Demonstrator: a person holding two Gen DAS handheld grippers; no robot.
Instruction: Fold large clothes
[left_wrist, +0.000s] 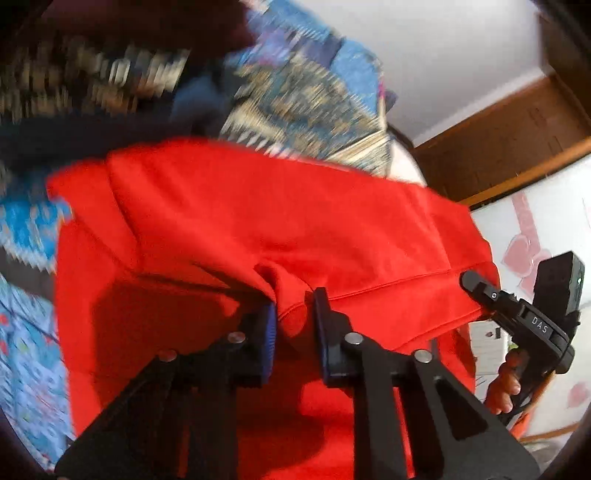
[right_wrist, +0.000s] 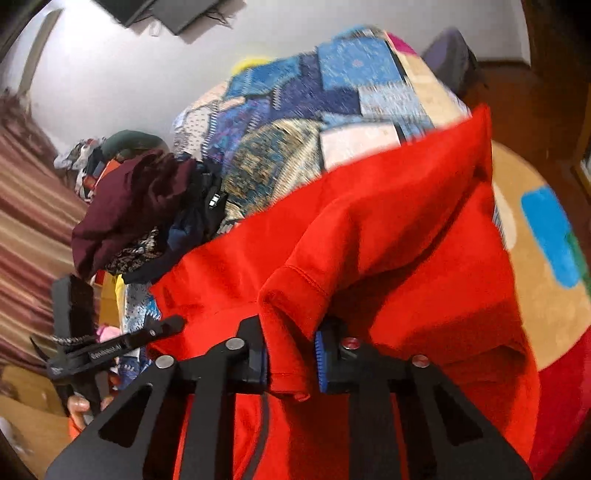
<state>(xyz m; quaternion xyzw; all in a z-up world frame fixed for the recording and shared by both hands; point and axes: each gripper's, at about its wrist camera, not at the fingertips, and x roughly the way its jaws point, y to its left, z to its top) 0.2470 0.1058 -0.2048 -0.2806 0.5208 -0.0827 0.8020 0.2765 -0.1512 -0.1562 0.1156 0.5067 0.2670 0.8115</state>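
"DAS" in white on right hand-held gripper (left_wrist: 480, 288) body; other lettering illegible.

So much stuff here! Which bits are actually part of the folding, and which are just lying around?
Part of the job:
red garment
left gripper, jaws closed on its fabric
right gripper, jaws closed on a cuff-like hem

Just lying about:
patchwork quilt
maroon cloth on a clothes heap
striped curtain

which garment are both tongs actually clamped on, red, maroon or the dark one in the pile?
The red garment. Left tongs and right tongs each pinch its edge; the maroon garment and dark one lie untouched in the pile behind.
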